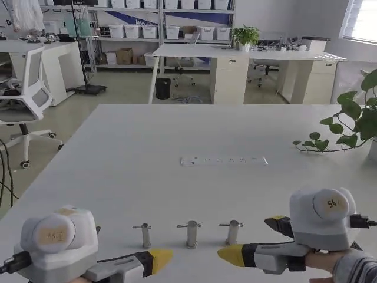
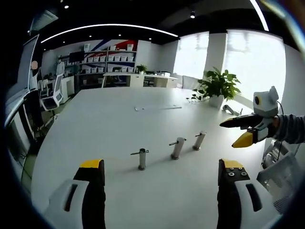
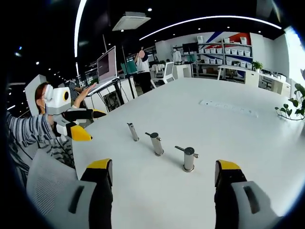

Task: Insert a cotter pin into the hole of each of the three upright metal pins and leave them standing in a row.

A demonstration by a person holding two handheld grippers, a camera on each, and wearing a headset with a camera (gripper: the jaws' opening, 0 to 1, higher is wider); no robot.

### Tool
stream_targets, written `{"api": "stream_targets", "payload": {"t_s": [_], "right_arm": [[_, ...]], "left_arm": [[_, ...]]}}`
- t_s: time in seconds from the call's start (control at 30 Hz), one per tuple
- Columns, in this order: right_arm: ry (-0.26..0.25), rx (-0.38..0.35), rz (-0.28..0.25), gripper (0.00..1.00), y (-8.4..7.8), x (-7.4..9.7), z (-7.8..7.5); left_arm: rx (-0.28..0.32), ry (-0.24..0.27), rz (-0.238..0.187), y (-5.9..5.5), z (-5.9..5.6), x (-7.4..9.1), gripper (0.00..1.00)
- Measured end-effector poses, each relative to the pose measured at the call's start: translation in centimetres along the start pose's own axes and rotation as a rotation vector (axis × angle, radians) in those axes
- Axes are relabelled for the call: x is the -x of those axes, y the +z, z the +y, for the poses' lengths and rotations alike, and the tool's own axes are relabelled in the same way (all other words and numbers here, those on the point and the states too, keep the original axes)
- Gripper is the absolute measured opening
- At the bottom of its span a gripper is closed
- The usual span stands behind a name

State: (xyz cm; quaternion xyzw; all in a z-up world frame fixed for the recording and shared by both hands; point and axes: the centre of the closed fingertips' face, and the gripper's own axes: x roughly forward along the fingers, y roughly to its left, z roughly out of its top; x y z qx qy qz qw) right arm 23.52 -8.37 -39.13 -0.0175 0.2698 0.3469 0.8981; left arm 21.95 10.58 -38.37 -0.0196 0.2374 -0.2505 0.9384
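Three upright metal pins stand in a row near the table's front edge: left pin (image 1: 145, 235), middle pin (image 1: 191, 234), right pin (image 1: 232, 232). Each carries a thin cross-piece through its top. My left gripper (image 1: 131, 244) is open at the bottom left, just short of the left pin. My right gripper (image 1: 247, 238) is open to the right of the right pin. In the left gripper view the pins (image 2: 177, 148) stand ahead of the wide-apart left gripper (image 2: 159, 165). In the right gripper view the pins (image 3: 156, 143) stand before the right gripper (image 3: 163, 165). Neither gripper holds anything.
A white power strip (image 1: 224, 160) lies mid-table beyond the pins. A trailing potted plant (image 1: 351, 125) hangs over the table's right edge. An office chair (image 1: 22, 100) stands off the left side. The white table (image 1: 118, 177) is bare around the pins.
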Motion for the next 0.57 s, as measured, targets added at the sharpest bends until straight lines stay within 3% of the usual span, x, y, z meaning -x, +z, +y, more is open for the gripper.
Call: {"api": "stream_targets", "payload": {"t_s": [0.4, 0.57], "right_arm": [[-0.008, 0.013, -0.022, 0.88, 0.38, 0.15, -0.07], [-0.008, 0.011, -0.027, 0.89, 0.47, 0.09, 0.13]], "left_arm": [[-0.001, 0.004, -0.006, 0.16, -0.37, 0.05, 0.99], [-0.011, 0.004, 0.011, -0.10, -0.37, 0.04, 0.99]]}}
